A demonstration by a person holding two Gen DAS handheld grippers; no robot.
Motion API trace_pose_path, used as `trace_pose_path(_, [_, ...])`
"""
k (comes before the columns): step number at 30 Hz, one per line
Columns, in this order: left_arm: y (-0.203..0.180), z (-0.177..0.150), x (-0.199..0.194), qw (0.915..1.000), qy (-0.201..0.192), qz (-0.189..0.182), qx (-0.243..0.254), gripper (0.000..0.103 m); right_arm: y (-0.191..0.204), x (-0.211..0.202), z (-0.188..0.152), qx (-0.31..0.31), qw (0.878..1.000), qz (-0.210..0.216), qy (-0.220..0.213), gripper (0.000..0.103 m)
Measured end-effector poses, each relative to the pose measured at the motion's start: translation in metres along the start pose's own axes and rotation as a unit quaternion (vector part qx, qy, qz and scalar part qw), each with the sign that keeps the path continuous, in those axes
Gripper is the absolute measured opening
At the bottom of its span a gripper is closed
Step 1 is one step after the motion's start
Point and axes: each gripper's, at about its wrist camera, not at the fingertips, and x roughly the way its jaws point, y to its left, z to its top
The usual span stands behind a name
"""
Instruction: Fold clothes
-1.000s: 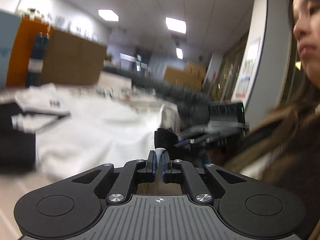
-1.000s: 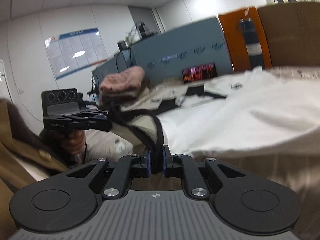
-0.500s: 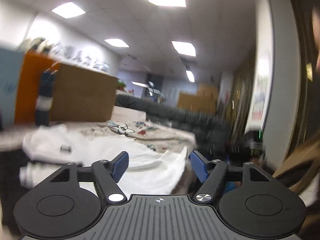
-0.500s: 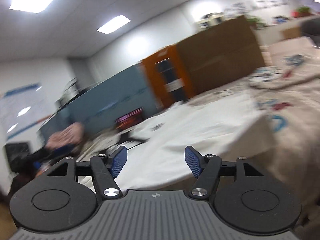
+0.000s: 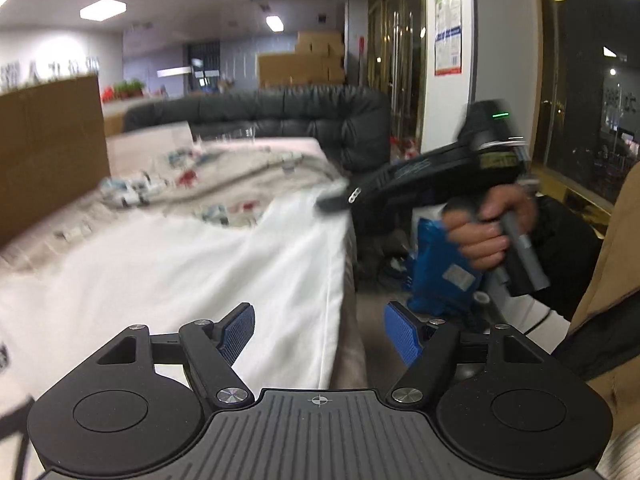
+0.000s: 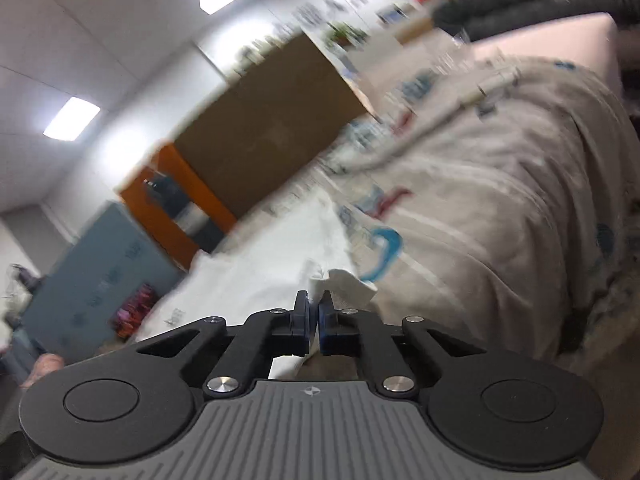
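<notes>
Left wrist: patterned bedsheet (image 5: 224, 184), black sofa (image 5: 280, 116).

- A white cotton garment (image 5: 168, 264) lies spread flat across the near part of the patterned beige bedcover (image 5: 240, 176), its hemmed right edge running along the bed's right side.
- Its far right corner (image 6: 340, 280) is lifted and crumpled, pinched between the closed blue pads of the right gripper (image 6: 314, 312).
</notes>
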Motion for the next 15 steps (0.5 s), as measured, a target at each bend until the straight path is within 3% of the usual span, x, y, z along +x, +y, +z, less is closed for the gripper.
trace_pose_path(3, [0.006,-0.009,0.005,0.9995,0.018,-0.022,-0.011,0.073,0.003,-0.029,-0.009,-0.009,0.999,0.042,-0.027,0.004])
trace_pose_path(5, [0.005,-0.013,0.01,0.9988,0.032,-0.036,-0.011,0.073,-0.004,-0.034,-0.016,0.014,0.999,0.035,-0.018,0.004])
trace_pose_path(9, [-0.002,-0.019,0.016,0.9977,0.054,-0.04,-0.006,0.073,-0.035,-0.012,-0.036,0.05,0.998,-0.042,0.021,0.004])
trace_pose_path(12, [-0.004,-0.021,-0.003,0.9988,0.025,-0.041,-0.014,0.073,-0.041,-0.007,-0.04,0.057,0.997,-0.041,0.026,0.006])
trace_pose_path(14, [-0.003,-0.022,-0.024,0.9986,-0.01,-0.046,-0.025,0.073,-0.036,-0.013,-0.035,0.033,0.998,-0.048,0.025,0.013])
trace_pose_path(15, [0.001,-0.023,-0.036,0.9987,-0.025,-0.034,-0.03,0.073,-0.034,-0.016,-0.032,0.021,0.998,-0.055,0.025,0.025])
